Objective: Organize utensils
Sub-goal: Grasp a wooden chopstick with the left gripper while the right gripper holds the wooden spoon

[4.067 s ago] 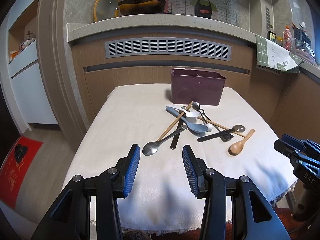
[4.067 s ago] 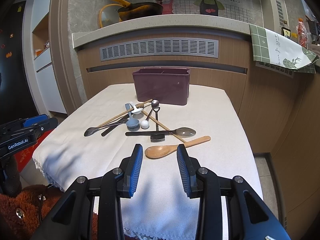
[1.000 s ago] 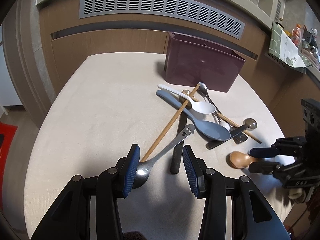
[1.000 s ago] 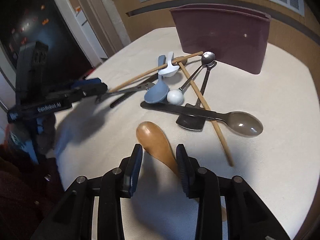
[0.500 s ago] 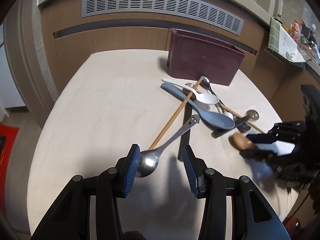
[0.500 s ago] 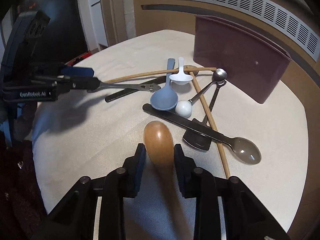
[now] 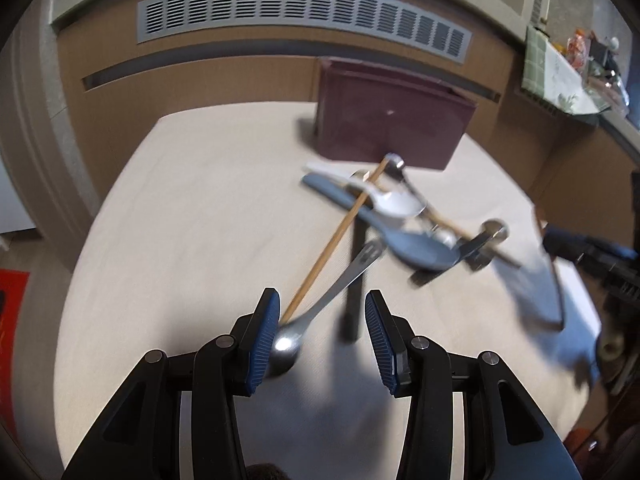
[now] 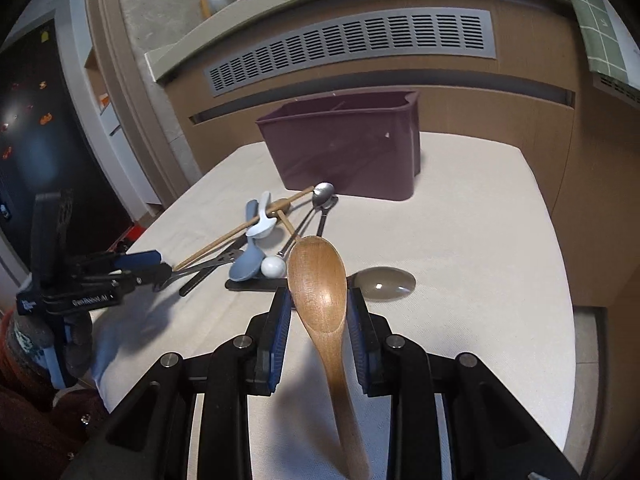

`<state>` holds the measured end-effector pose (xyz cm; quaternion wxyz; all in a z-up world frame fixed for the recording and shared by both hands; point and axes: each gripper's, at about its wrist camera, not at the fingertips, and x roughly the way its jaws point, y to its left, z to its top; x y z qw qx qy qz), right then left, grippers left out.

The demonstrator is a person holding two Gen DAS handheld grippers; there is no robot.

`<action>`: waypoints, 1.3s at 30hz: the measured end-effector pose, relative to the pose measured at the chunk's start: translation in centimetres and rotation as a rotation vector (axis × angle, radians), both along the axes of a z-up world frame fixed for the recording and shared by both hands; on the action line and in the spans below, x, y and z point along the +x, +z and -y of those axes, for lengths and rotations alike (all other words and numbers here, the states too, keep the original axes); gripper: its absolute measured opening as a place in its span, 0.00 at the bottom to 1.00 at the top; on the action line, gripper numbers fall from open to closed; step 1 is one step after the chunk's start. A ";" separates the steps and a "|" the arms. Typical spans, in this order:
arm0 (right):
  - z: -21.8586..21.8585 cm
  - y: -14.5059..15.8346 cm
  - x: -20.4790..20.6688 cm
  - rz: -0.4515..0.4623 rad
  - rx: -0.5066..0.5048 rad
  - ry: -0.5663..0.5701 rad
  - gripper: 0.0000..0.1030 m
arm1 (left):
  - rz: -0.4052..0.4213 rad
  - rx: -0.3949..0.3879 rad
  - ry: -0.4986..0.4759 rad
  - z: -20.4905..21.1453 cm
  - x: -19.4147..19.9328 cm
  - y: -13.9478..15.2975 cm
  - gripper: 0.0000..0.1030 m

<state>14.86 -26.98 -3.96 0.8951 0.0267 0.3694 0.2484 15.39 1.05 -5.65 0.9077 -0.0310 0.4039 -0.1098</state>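
Note:
In the right wrist view my right gripper [image 8: 318, 314] is shut on a wooden spoon [image 8: 318, 280], which it holds above the cloth with the bowl pointing forward and the handle running back between the fingers. In the left wrist view my left gripper [image 7: 322, 340] is open low over the table. The bowl of a steel spoon [image 7: 286, 350] lies between its fingers, against the left pad. Behind it is a pile with a blue spoon [image 7: 408, 240], a white spoon [image 7: 394, 200] and a wooden chopstick [image 7: 332, 240]. The maroon utensil box [image 8: 344, 148] stands at the back.
A cream cloth [image 7: 200, 200] covers the table. A dark-handled spoon with a grey bowl [image 8: 382, 278] lies just past the wooden spoon. A wooden counter front with a grey vent [image 8: 352, 44] rises behind the box. The table edge [image 8: 560, 320] drops off at the right.
My right gripper has shut on the wooden spoon and lifted it off the cloth, turning toward the box. My left gripper stays open around the steel spoon's bowl.

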 end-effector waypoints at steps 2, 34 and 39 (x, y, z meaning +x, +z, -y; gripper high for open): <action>0.5 -0.2 0.2 -0.008 0.018 -0.021 0.25 | 0.030 0.004 -0.003 1.1 0.7 0.7 0.44; 0.1 -1.8 0.0 0.001 -0.037 -0.075 0.25 | -0.070 0.069 -0.149 3.6 9.4 -2.1 0.32; -0.1 -2.0 0.0 -0.002 -0.039 -0.066 0.25 | -0.088 0.072 -0.163 3.9 10.3 -2.1 0.31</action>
